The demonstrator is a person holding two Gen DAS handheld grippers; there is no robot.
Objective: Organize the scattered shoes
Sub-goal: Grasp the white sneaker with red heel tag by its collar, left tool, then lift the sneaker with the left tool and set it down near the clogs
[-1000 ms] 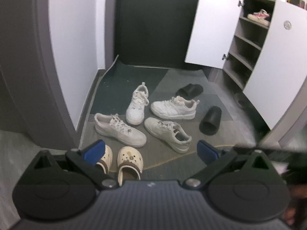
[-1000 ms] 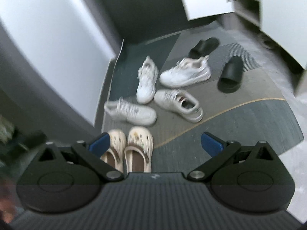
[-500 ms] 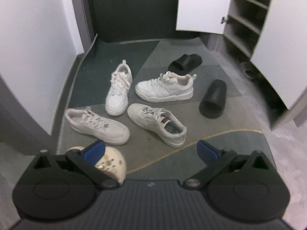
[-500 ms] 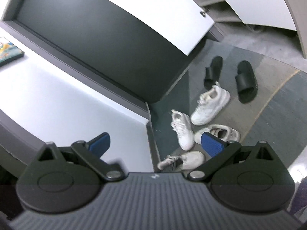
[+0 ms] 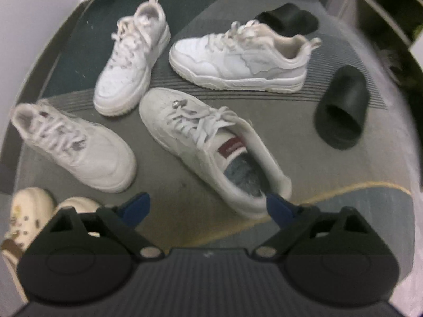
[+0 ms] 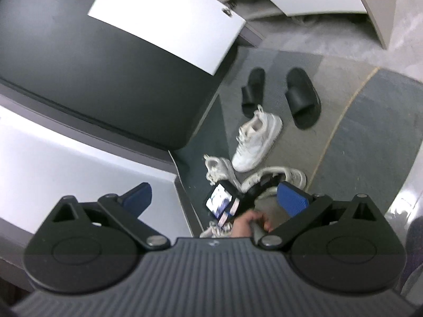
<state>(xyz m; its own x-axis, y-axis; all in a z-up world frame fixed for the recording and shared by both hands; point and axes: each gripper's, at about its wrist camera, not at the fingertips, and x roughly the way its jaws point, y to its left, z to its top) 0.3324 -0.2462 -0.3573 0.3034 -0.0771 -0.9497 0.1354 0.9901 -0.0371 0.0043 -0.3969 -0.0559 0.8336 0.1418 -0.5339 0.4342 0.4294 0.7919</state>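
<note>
Left wrist view: left hand-held gripper (image 5: 208, 207) gapes empty just behind the white sneaker (image 5: 211, 148), heel nearest its right finger, long axis running diagonally toward the mat's (image 5: 290, 121) far-left corner. Right hand-held gripper (image 6: 215, 194), also open and empty, hangs farther off.

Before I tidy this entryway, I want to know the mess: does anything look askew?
Yes. Four white sneakers lie scattered on the mat, toes pointing different ways; the nearest one sits diagonally. The two black slides are apart, and the far one is half hidden behind a sneaker.
</note>
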